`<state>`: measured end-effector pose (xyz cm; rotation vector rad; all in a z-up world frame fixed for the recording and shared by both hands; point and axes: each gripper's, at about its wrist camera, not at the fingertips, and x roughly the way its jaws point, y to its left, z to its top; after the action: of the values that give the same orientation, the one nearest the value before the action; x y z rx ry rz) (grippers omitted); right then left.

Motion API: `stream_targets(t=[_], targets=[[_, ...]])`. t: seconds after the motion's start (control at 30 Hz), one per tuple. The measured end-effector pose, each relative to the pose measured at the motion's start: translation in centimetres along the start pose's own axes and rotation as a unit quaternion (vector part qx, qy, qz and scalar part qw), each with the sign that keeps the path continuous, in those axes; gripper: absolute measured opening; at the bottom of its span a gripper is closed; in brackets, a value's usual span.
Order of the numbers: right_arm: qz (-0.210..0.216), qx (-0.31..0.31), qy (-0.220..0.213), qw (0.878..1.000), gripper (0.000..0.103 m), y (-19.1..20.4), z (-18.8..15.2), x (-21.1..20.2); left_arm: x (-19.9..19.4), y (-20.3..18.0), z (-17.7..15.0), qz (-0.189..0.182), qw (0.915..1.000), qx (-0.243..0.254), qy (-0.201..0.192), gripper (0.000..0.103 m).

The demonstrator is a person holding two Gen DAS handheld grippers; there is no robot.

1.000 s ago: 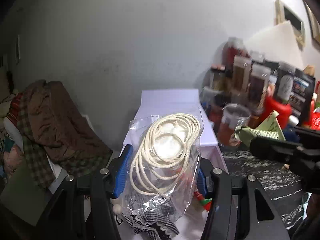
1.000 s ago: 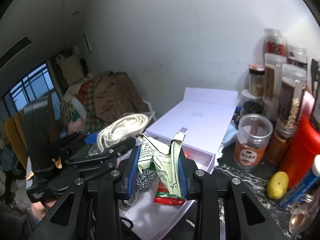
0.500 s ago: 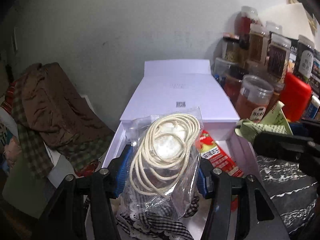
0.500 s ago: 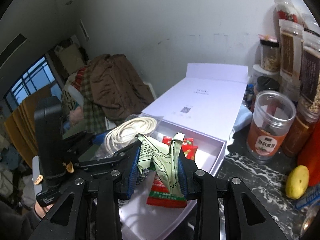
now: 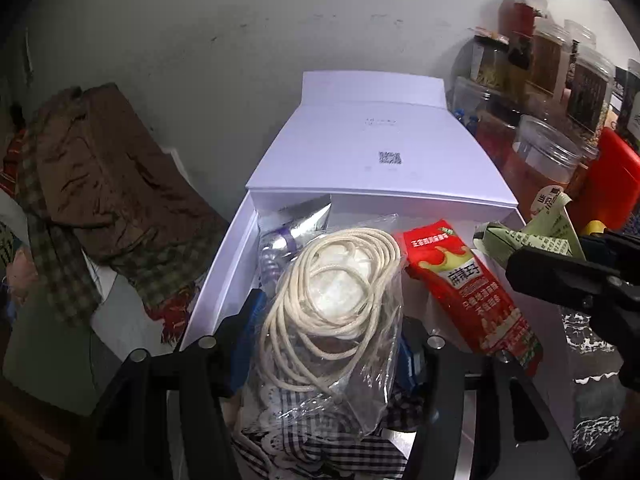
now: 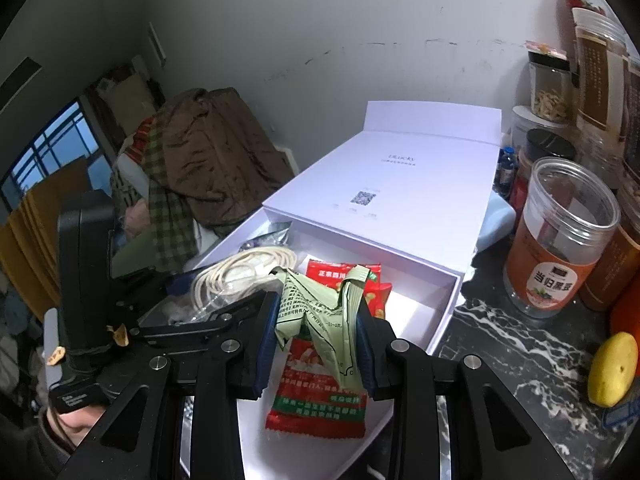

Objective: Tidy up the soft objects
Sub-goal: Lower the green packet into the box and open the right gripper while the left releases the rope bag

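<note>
Left tongs (image 5: 328, 344): clamped on a crinkly clear bag of coiled cream cord (image 5: 332, 300), above the white drawer box (image 5: 224, 280). Right tongs (image 6: 316, 344): pinching a creased green paper packet (image 6: 320, 312) over a glossy red sachet (image 6: 320, 392). Advice: lower both inside the walls before letting go.

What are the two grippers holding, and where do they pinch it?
The left gripper pinches the clear bag of cord by its middle. The right gripper pinches the crumpled green packet across its sides.
</note>
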<state>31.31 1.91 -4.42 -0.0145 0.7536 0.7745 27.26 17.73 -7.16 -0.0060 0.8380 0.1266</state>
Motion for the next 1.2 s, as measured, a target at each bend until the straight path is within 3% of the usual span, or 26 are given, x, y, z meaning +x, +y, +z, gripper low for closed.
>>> stream_targets(t=[0.27, 0.43, 0.73, 0.8, 0.9, 1.2], targets=[[-0.01, -0.005, 0.009, 1.0, 0.035, 0.0, 0.1, 1.5, 0.5, -0.1, 0.1, 0.013, 0.9998, 0.005, 0.015, 0.059], [-0.018, 0.0, 0.037, 0.999, 0.035, -0.4, -0.3, 3.4, 0.7, 0.1, 0.1, 0.011, 0.9995, -0.003, 0.029, 0.059], [-0.042, -0.013, 0.033, 0.998, 0.04, 0.0, -0.9, 3.8, 1.1, 0.7, -0.3, 0.001, 0.9983, -0.019, 0.056, 0.064], [-0.033, -0.006, 0.033, 0.999, 0.043, -0.3, -0.8, 3.7, 1.1, 0.7, -0.3, 0.004, 0.9981, -0.021, 0.057, 0.068], [-0.019, 0.016, 0.033, 0.999, 0.056, -0.8, -0.7, 3.6, 1.1, 0.8, -0.2, 0.003, 0.9979, -0.024, 0.06, 0.069], [-0.025, 0.02, 0.029, 0.999, 0.057, -1.1, -0.4, 2.1, 0.2, 0.0, 0.3, -0.006, 0.9988, -0.012, 0.048, 0.073]])
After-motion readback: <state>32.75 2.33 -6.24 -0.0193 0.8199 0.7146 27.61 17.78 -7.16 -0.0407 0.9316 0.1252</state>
